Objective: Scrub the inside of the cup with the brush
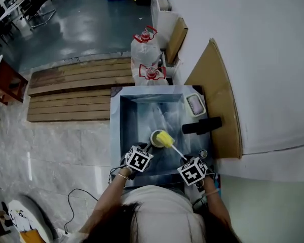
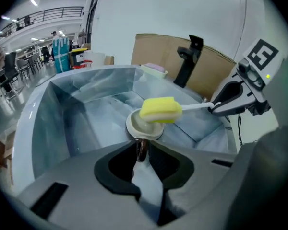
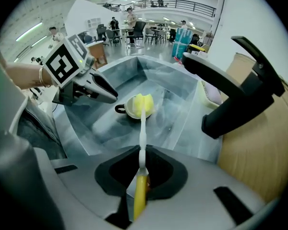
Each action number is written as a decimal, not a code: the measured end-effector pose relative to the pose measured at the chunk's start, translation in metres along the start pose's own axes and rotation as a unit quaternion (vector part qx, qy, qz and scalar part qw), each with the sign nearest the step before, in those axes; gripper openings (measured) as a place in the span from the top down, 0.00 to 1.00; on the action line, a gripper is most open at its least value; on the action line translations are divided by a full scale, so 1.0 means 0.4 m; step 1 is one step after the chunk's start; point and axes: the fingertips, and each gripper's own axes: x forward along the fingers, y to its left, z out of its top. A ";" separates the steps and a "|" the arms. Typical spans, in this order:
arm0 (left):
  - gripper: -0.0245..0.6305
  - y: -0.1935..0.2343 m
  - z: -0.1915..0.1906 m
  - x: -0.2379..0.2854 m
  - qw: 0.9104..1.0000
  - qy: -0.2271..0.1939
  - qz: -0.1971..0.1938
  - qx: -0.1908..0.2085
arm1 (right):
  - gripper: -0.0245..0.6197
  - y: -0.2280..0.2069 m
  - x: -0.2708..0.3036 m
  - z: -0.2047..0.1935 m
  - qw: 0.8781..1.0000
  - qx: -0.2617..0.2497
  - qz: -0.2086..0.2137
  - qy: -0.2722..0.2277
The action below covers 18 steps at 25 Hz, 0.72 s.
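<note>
on the left, the left gripper (image 2: 142,151) is seen clamped shut on the dark handle of the cup (image 2: 143,124), which is held low inside the sink (image 1: 125,120) with its mouth turned upward. at that mouth, the yellow sponge head of the brush (image 2: 158,109) is laid across the rim. further right, the brush's thin white stem is pinched between the nearly closed jaws of the right gripper (image 3: 141,169), with the yellow grip trailing behind them. the black tap (image 3: 240,92) is seen at far right.
</note>
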 end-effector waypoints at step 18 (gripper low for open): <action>0.83 -0.002 -0.060 0.089 0.999 0.049 0.002 -0.004 | 0.88 0.004 0.041 0.051 0.993 -0.076 0.009 0.090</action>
